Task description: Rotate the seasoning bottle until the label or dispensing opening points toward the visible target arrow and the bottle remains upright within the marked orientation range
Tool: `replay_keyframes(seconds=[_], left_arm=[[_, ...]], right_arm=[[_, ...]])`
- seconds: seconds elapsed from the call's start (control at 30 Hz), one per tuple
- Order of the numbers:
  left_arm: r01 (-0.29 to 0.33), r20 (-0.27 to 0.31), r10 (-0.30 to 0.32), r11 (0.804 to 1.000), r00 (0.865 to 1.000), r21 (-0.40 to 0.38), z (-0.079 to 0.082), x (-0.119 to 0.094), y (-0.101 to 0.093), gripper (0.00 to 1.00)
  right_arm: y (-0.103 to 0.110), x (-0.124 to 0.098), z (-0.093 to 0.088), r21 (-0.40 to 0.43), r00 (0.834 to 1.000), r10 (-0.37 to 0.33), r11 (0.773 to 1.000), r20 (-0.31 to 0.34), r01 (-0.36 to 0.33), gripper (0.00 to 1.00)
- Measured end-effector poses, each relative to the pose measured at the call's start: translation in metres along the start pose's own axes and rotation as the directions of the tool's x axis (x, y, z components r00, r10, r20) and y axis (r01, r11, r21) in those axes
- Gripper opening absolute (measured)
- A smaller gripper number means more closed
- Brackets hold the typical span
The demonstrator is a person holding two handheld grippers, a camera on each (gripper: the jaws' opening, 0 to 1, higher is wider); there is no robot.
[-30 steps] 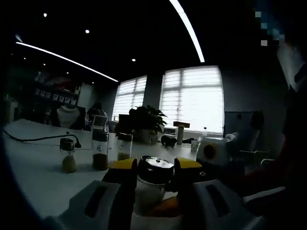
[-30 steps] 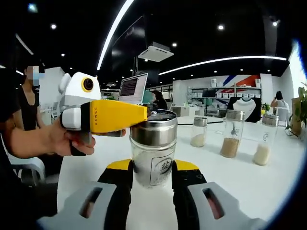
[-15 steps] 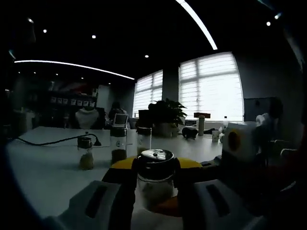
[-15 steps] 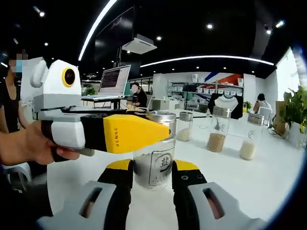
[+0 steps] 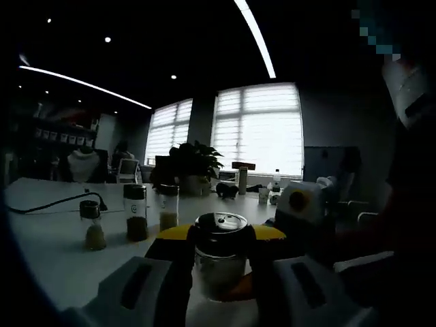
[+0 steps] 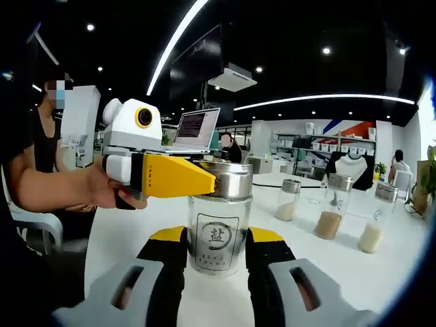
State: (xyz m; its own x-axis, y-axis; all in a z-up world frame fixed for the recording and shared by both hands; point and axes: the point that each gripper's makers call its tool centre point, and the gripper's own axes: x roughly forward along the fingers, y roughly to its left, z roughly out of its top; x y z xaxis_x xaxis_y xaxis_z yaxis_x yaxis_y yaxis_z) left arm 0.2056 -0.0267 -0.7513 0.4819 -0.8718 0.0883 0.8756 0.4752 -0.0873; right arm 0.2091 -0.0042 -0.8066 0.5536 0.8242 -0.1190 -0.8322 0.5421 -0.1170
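A glass seasoning bottle (image 6: 219, 235) with a steel lid (image 6: 229, 181) stands upright on the white table (image 6: 371, 276). Its square label with a round mark faces the right gripper view squarely. My right gripper (image 6: 218, 240) is shut on the glass body, a yellow-tipped jaw on each side. My left gripper (image 6: 199, 178), held by a hand (image 6: 102, 192), reaches in from the left and is shut on the lid. In the left gripper view the bottle (image 5: 219, 262) sits between my left gripper's (image 5: 222, 235) yellow tips, and the right gripper (image 5: 298, 216) shows just behind it to the right.
Three more seasoning bottles (image 6: 333, 215) stand in a row at the right, seen as three bottles (image 5: 136, 211) left of centre in the left gripper view. A black cable (image 5: 54, 203) lies on the table. A laptop (image 6: 194, 129) stands behind, and a person sits at the left.
The left gripper swung across the front of the bottle and back to the lid's left side. The label now faces the right gripper view more squarely. Both views shifted with the hands.
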Motion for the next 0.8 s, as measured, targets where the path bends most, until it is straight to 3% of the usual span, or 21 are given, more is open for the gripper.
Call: replay_keyframes(seconds=[0.13, 0.2, 0.3, 0.43, 0.5, 0.53, 0.6, 0.63, 0.67, 0.77, 0.8], left_arm=[[-0.087, -0.032, 0.09, 0.993, 0.995, 0.081, -0.009, 0.007, 0.001, 0.33], [-0.14, -0.025, 0.141, 0.989, 0.99, 0.056, -0.009, 0.01, 0.004, 0.33], [-0.237, 0.033, 0.237, 0.971, 0.971, -0.01, -0.004, 0.011, 0.012, 0.34], [-0.251, 0.018, 0.253, 0.966, 0.967, -0.063, -0.007, 0.012, 0.014, 0.34], [-0.228, -0.005, 0.228, 0.972, 0.974, -0.056, -0.007, 0.011, 0.012, 0.33], [-0.201, -0.022, 0.2, 0.979, 0.979, -0.044, -0.007, 0.009, 0.012, 0.33], [-0.119, -0.038, 0.118, 0.992, 0.992, -0.027, -0.006, 0.006, 0.008, 0.32], [-0.083, -0.045, 0.082, 0.997, 0.996, -0.009, -0.005, 0.004, 0.005, 0.32], [-0.013, -0.055, 0.013, 1.0, 0.998, -0.001, -0.003, 0.001, -0.003, 0.32], [0.057, -0.051, -0.055, 0.998, 0.997, 0.041, 0.006, -0.002, -0.012, 0.32], [0.054, -0.052, -0.052, 0.998, 0.997, 0.045, 0.006, -0.002, -0.011, 0.33]], right_arm=[[-0.012, 0.001, -0.01, -0.035, 0.989, -0.132, 0.991, -0.059, 0.13, 0.31], [-0.017, 0.0, -0.011, 0.013, 0.978, -0.199, 0.98, -0.063, 0.201, 0.31], [-0.019, -0.001, -0.005, 0.053, 0.965, -0.257, 0.964, -0.043, 0.259, 0.31], [-0.022, -0.005, -0.006, 0.001, 0.938, -0.341, 0.94, -0.06, 0.342, 0.31], [-0.017, -0.006, -0.009, 0.006, 0.942, -0.334, 0.942, -0.044, 0.334, 0.32], [-0.014, -0.005, -0.006, 0.025, 0.956, -0.293, 0.956, -0.005, 0.293, 0.32], [-0.012, -0.006, -0.005, 0.026, 0.967, -0.253, 0.967, 0.007, 0.253, 0.32], [-0.008, -0.005, -0.003, 0.01, 0.983, -0.184, 0.983, 0.014, 0.184, 0.32], [-0.006, -0.005, -0.003, 0.002, 0.987, -0.158, 0.987, 0.006, 0.158, 0.32], [0.0, -0.006, 0.008, 0.001, 0.996, -0.084, 0.996, 0.036, 0.084, 0.32], [-0.001, -0.006, 0.008, -0.004, 0.995, -0.088, 0.996, 0.036, 0.088, 0.32]])
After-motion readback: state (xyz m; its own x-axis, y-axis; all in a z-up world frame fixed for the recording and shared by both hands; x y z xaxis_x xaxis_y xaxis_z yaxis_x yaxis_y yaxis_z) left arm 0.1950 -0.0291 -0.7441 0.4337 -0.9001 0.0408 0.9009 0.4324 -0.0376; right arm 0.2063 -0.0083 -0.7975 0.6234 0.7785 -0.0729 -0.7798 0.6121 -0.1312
